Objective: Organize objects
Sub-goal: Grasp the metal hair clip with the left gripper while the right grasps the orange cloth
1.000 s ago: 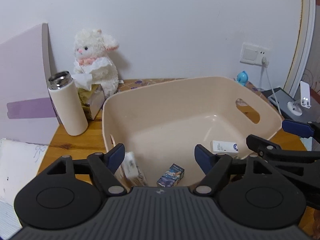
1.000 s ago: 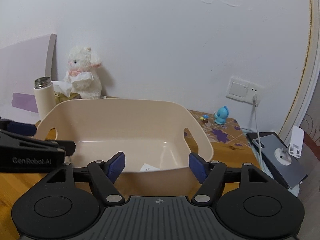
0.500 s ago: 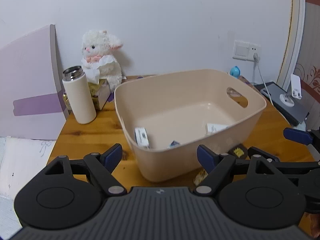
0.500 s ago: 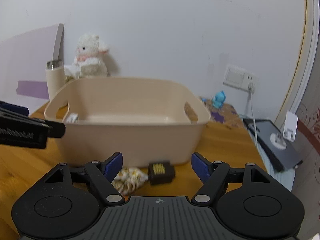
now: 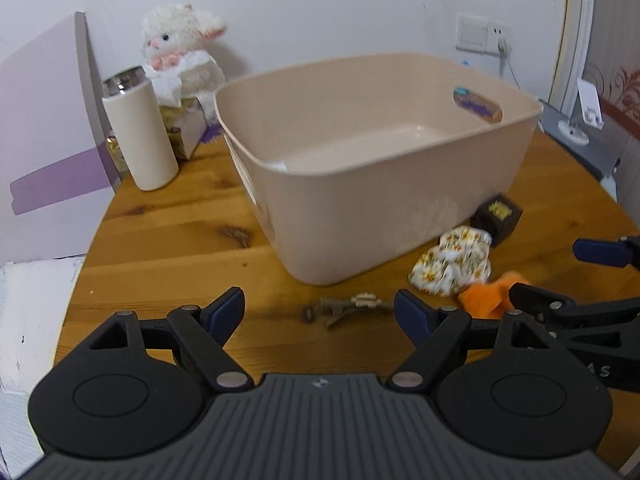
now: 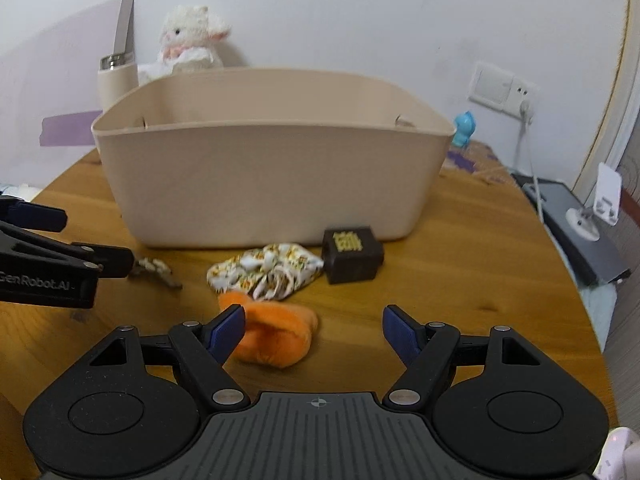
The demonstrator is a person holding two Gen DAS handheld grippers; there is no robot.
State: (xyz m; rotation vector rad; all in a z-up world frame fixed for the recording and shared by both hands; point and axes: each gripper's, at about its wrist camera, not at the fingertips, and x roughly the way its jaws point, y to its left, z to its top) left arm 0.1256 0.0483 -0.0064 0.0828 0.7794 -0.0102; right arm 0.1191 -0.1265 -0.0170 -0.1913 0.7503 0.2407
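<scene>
Both sets of jaws were held released and nothing was grasped by either. On the left gripper (image 5: 319,312) the blue-tipped fingers were spread above a small brown hair clip (image 5: 347,307) lying on the wooden table (image 5: 172,236). On the right gripper (image 6: 312,326) the left fingertip (image 6: 228,327) was seen just beside an orange plush piece (image 6: 276,334), though contact could not be told. A flowered cloth scrunchie (image 6: 266,270) was found between the plush piece and the beige tub (image 6: 272,176), and a small dark box (image 6: 352,254) was set just beside the scrunchie, near the tub's front wall. All four small things were left outside the tub, on the table in front of it. Only a white corner of something could be made out inside the tub from the left wrist view. A cream flask (image 5: 140,136), a white plush rabbit (image 5: 180,52) and a tissue box (image 5: 184,128) were stood behind the tub by the wall.
</scene>
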